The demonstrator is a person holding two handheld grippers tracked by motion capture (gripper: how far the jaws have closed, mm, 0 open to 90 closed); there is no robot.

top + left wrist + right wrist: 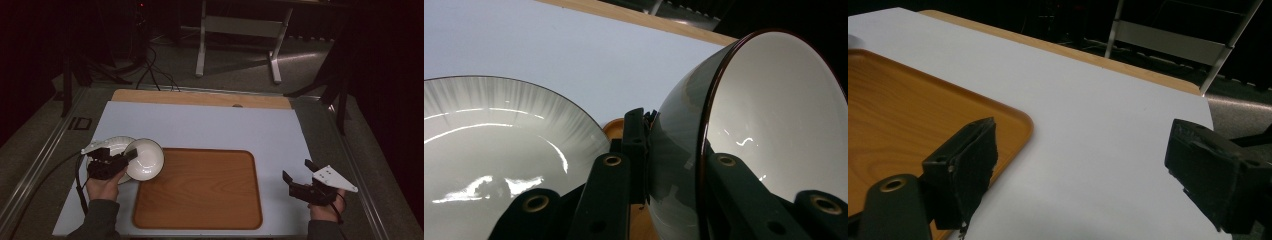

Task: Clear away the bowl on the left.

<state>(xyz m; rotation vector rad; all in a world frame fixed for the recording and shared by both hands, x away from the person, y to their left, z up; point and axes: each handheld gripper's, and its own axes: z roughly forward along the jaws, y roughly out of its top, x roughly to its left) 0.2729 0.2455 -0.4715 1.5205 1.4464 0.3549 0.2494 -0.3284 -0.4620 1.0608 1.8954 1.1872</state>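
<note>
A bowl point(148, 159) point(774, 115), white inside and grey outside with a dark rim, is tipped on its side at the wooden tray's point(200, 192) point(903, 115) left edge. My left gripper point(131, 155) point(674, 150) is shut on its rim, one jaw on the outer wall and one inside. A white plate point(111, 145) point(489, 150) with a grey ribbed rim lies just left of the bowl, under my left hand. My right gripper point(298, 172) point(1083, 150) stands open, nothing between its jaws, over the white mat point(210, 127) right of the tray.
The tray holds nothing. Along the mat's far side runs the table's wooden edge point(200, 97). A metal rail point(45, 150) borders the table at left. Beyond the table stand a white desk frame point(240, 30) and floor cables point(155, 70).
</note>
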